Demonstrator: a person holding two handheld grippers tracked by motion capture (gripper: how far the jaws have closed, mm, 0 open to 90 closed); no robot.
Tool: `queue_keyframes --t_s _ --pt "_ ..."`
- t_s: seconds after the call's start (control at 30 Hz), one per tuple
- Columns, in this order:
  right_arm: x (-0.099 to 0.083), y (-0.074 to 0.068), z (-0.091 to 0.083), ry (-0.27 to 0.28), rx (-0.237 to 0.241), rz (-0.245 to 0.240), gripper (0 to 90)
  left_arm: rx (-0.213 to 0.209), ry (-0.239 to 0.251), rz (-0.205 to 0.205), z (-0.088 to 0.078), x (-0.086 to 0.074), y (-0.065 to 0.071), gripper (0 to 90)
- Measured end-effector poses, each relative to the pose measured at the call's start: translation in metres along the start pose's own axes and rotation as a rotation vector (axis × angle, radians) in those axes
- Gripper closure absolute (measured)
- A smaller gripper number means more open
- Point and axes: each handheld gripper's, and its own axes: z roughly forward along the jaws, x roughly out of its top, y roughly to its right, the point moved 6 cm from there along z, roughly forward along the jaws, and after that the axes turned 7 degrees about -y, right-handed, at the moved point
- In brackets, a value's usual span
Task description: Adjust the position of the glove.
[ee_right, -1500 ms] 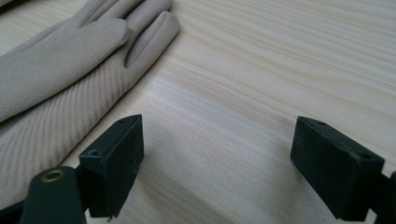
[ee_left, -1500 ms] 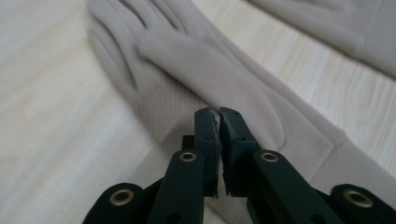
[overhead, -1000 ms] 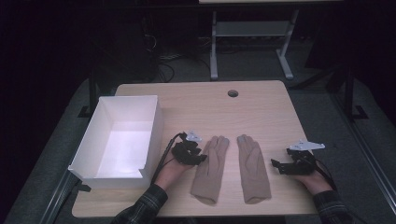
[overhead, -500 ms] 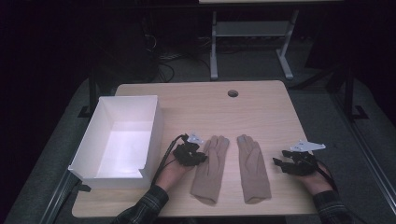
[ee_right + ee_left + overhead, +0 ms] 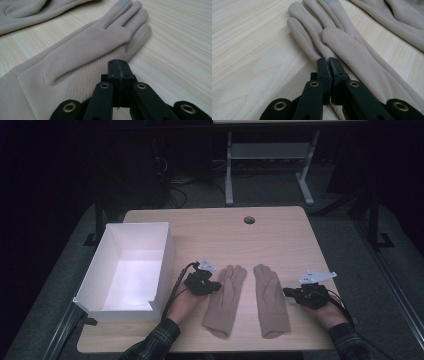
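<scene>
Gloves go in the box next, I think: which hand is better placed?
Left. Jaws just closed like the right gripper's, but the left gripper is at the left glove's edge beside the white box.

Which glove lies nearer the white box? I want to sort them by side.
The left glove, beside the left gripper; the other glove lies farther from the white box, toward the right gripper.

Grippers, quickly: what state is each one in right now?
Left gripper: shut at the left glove edge; grip on fabric unclear.
Right gripper: shut, nothing seen between its jaws.
</scene>
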Motion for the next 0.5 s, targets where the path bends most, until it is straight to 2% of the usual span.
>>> queue_keyframes --t_s 0.1,0.13,0.23,0.5 --pt "0.004 -0.004 0.007 -0.012 0.008 -0.01 89.8 -0.001 0.019 -0.035 -0.001 0.001 -0.004 87.6" --pt "0.004 -0.004 0.007 -0.012 0.008 -0.01 89.8 -0.001 0.019 -0.035 -0.001 0.001 -0.004 87.6" --pt "0.007 -0.009 0.009 -0.011 0.024 -0.017 89.8 -0.02 0.036 -0.068 0.0 0.002 -0.007 87.6" --pt "0.014 -0.022 0.016 -0.018 0.052 -0.04 89.8 -0.047 0.053 -0.072 -0.003 0.003 -0.005 87.6"
